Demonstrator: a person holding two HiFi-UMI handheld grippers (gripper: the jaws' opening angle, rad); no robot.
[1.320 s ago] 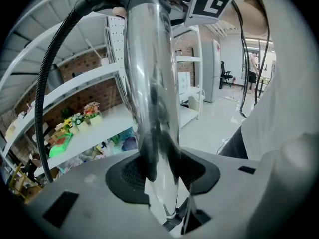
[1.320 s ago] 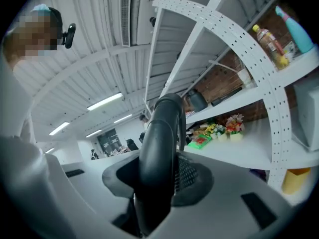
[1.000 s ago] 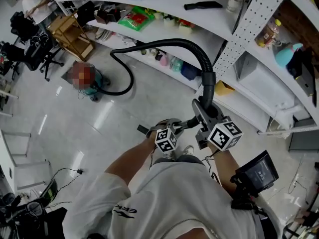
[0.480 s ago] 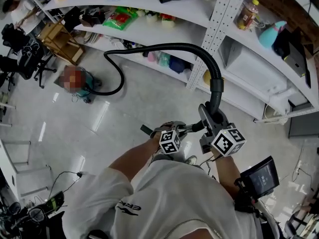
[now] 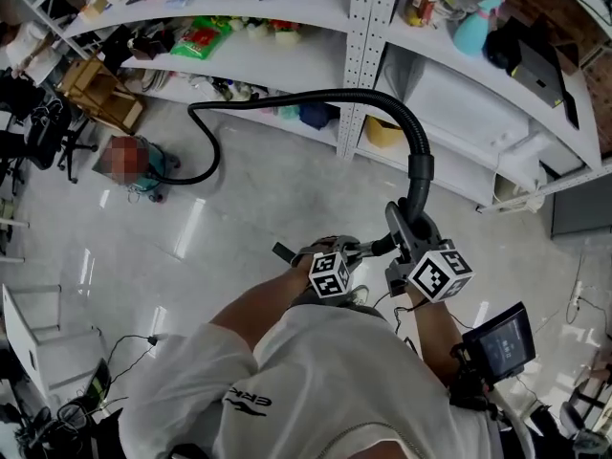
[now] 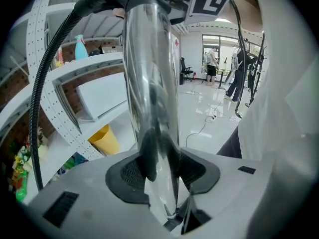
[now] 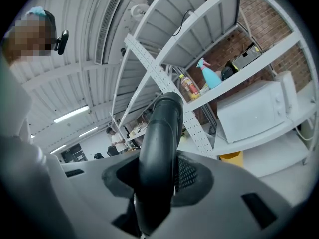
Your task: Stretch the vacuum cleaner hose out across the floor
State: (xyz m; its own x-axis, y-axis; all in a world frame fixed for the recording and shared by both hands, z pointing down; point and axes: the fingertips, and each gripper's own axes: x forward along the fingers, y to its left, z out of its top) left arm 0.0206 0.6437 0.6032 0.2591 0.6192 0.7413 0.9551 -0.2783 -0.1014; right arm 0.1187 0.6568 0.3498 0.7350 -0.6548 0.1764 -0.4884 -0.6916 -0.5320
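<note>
A black ribbed hose (image 5: 316,94) runs from the teal vacuum cleaner (image 5: 158,172) on the floor at the left, loops near the shelves and arcs over to a black curved handle (image 5: 419,175). My right gripper (image 5: 402,235) is shut on that handle (image 7: 162,133), which fills the gap of the gripper (image 7: 157,180). My left gripper (image 5: 361,249) sits just left of it and is shut on the shiny metal tube (image 6: 149,73) that rises between its dark pads (image 6: 130,176). Both grippers are held at waist height in front of the person.
White shelving (image 5: 287,60) with a perforated upright (image 5: 359,55) curves along the far side, with a yellow bin (image 5: 382,134) on its lowest shelf. A wooden stand (image 5: 96,94) and an office chair (image 5: 43,132) are far left. Cables (image 5: 124,338) lie on the floor near left.
Both grippers have travelled along the shelving with the handle and tube in them. The vacuum cleaner now lies farther off to the left and the hose spans a longer arc.
</note>
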